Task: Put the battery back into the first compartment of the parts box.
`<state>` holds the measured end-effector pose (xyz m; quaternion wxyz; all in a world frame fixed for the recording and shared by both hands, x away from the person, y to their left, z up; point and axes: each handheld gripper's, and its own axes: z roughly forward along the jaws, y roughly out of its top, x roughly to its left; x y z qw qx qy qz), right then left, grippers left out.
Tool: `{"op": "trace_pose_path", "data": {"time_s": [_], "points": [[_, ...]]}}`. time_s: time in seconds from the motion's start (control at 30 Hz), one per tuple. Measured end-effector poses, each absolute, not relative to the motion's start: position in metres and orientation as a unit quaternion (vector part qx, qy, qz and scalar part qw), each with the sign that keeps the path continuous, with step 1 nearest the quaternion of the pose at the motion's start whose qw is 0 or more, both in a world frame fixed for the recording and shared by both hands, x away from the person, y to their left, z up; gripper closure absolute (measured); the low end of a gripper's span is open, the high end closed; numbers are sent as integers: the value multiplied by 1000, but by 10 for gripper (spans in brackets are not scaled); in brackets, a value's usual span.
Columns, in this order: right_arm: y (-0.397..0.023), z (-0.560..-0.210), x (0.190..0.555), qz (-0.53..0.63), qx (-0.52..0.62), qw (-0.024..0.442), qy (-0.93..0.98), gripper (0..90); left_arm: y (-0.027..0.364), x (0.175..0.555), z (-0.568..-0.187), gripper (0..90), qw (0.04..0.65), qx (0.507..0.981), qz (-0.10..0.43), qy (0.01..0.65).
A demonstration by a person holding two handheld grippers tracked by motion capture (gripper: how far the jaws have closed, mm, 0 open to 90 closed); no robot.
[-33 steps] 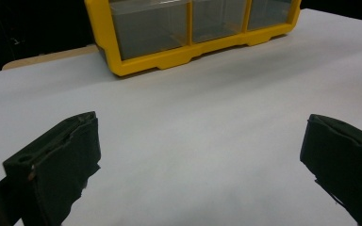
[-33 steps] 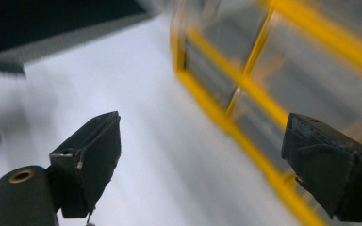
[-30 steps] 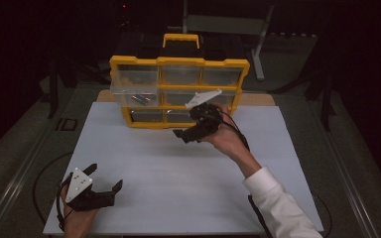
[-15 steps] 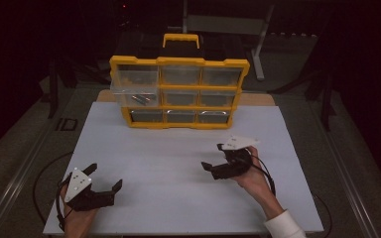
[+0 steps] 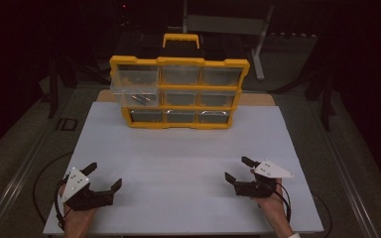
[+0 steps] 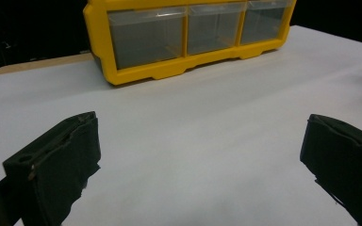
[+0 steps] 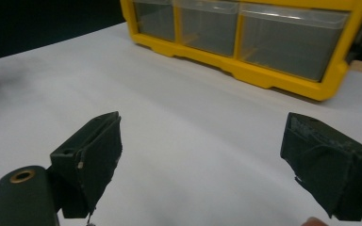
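At the near edge of the matte white tabletop [image 5: 188, 163], the left gripper [image 5: 102, 178] and right gripper [image 5: 238, 170] rest wide-jawed and empty, well short of the yellow plastic clear-drawered organizer [image 5: 180, 92], whose middle-left drawer [image 5: 135, 97] protrudes.

Left gripper [image 5: 105, 176]: at about 7 o'clock of the high view, jaws spread wide, nothing between them, pointing toward 2 o'clock.
Left hand [image 5: 77, 218]: wrapped around the gripper's rear, entering from the bottom edge.
Right gripper [image 5: 239, 170]: at about 5 o'clock, jaws parted wide and empty, pointing toward 10 o'clock.
Right hand [image 5: 274, 206]: holds the gripper from behind, wrist running down to the bottom edge.
Spacing: the two grippers sit well apart.
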<state>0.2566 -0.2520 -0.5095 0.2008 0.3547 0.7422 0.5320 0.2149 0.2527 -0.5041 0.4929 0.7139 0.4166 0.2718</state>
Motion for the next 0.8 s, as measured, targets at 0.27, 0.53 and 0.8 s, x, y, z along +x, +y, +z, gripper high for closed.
{"op": "trace_pose_path", "data": {"time_s": [0.27, 0.53, 0.8], "points": [[-268, -517, 245, 551, 351, 217, 726, 127, 253, 214, -503, 0, 504, 712, 270, 408], [-283, -516, 240, 563, 360, 248, 702, 126, 252, 214, -504, 0, 504, 713, 269, 407], [-289, -515, 237, 563, 361, 256, 698, 125, 248, 217, -505, 0, 499, 718, 267, 406]]}}
